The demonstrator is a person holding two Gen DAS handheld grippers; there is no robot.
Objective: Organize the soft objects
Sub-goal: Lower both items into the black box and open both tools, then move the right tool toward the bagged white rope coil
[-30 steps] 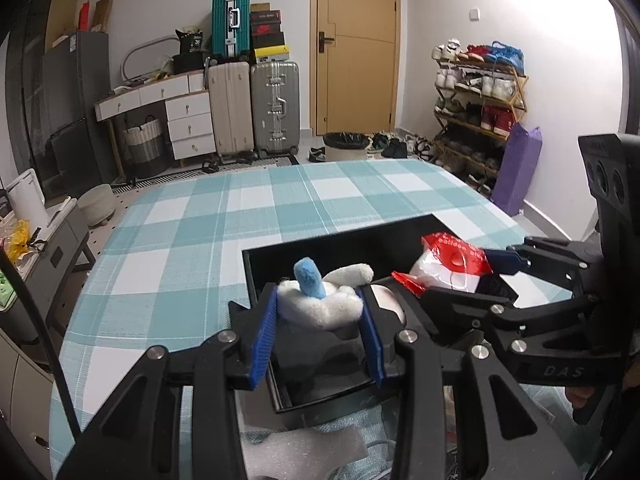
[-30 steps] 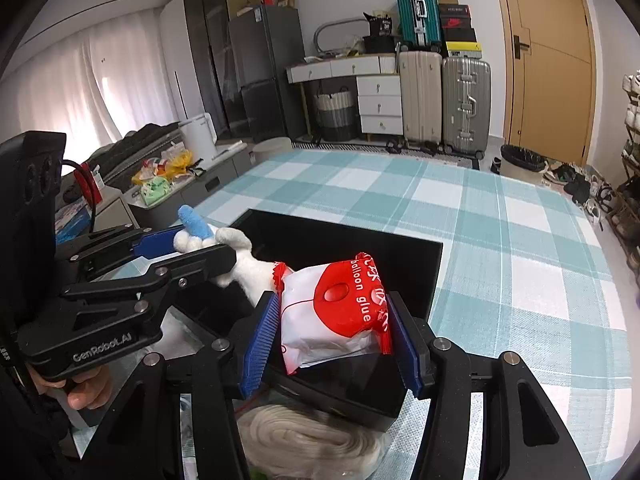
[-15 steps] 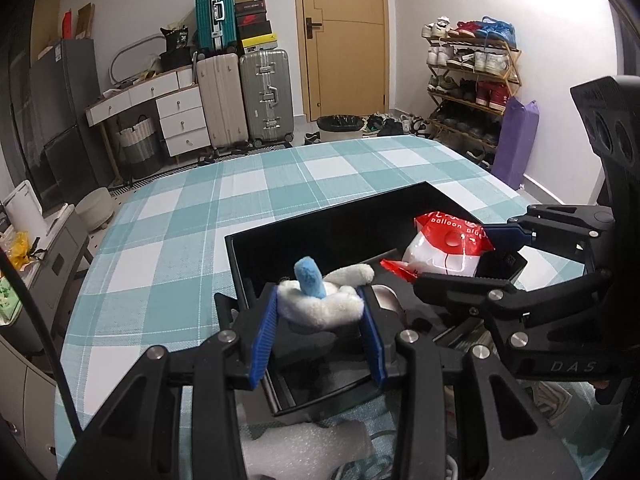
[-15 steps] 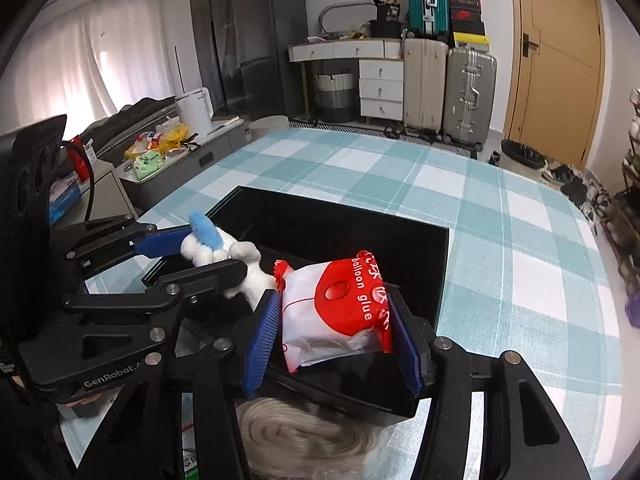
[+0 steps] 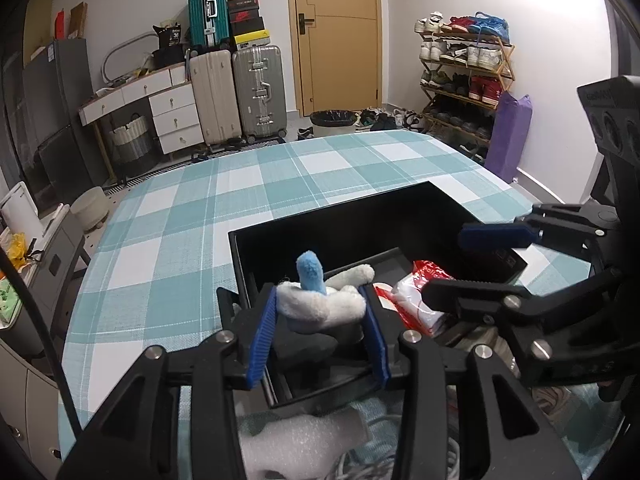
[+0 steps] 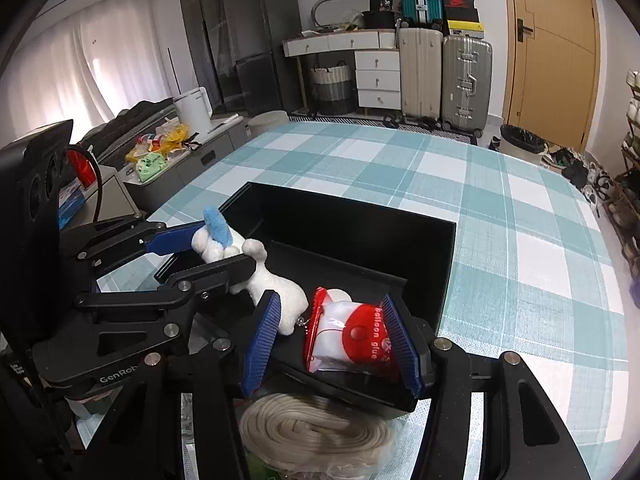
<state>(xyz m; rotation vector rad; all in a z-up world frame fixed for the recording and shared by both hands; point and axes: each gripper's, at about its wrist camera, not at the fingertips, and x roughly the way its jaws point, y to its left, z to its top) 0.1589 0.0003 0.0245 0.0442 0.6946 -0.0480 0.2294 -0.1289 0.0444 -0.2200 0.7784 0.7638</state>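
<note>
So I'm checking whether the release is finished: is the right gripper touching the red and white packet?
Cannot tell. In the right wrist view the right gripper stands wide around the red and white packet, a gap at one pad, but the other pad overlaps the packet's edge.

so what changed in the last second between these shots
The right gripper opened wider, letting go of the red and white balloon glue packet, which dropped lower into the black plastic bin. The left gripper stayed shut on the white plush toy with blue tip.

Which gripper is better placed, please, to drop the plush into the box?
Left. The left gripper is shut on the plush above the box. The right gripper has opened around the packet.
</note>
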